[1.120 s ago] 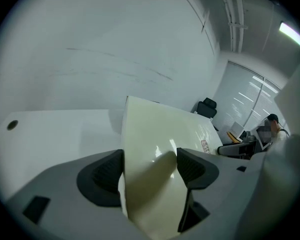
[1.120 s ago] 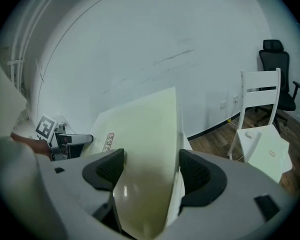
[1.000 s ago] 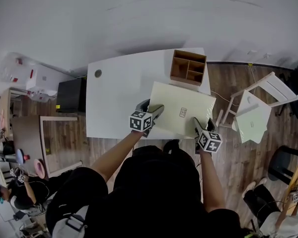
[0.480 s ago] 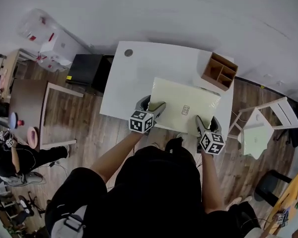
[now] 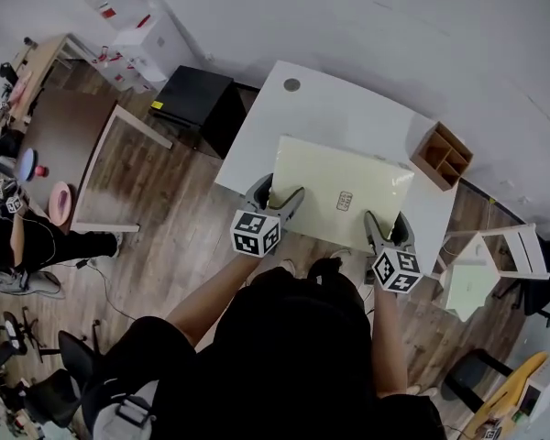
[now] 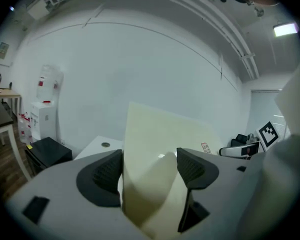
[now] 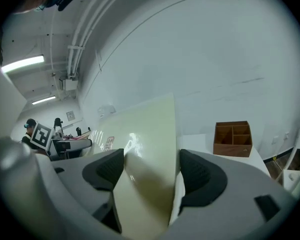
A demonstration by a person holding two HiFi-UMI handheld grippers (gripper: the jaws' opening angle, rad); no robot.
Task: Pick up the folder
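Left gripper and right gripper both clamp the pale folder

Person in black top, forearms bare | pale grey moulded-plastic left gripper and right gripper | jaws lined with dark ribbed pads | white cube with black square markers on each

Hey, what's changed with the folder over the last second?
The folder has come away from the organizer, toward the near edge of the table; a second ago it sat right against it. The left gripper and right gripper stay shut on its near edge. The organizer hasn't moved.
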